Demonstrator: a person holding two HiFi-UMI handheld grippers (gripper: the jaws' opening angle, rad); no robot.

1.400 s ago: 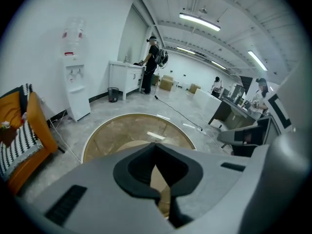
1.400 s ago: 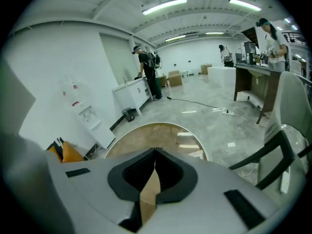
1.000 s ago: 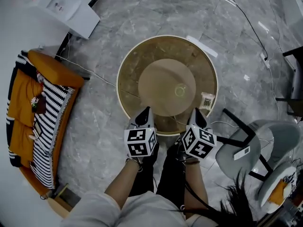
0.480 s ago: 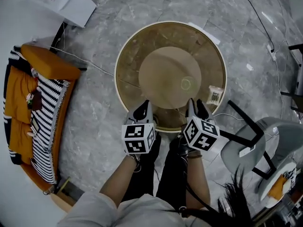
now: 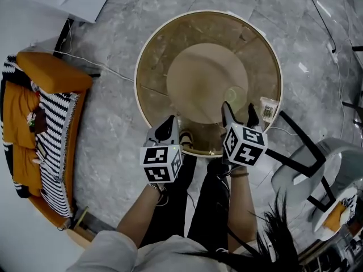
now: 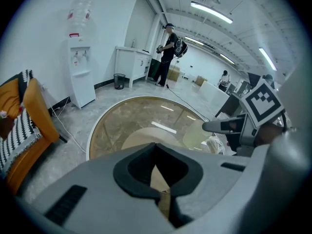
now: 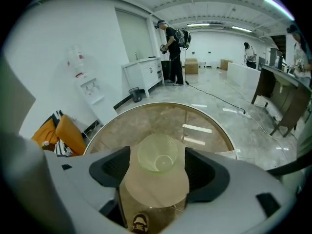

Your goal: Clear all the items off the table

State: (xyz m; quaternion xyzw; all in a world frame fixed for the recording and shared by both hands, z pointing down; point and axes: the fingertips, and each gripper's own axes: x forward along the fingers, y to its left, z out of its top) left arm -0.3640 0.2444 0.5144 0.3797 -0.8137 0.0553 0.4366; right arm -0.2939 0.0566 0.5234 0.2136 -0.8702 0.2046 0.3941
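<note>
1 round glass worktop, edged by a pale rim, fills the middle of the head view. 2 tools are held at its near edge. Left tool: jaws pressed together, nothing between them. Right tool: jaws opening, spread on either side of a clear greenish cup without touching it. The cup rests on the glass toward the worktop's right side. 1 small packet lies just right of the right tool, at the worktop's right rim.
</note>
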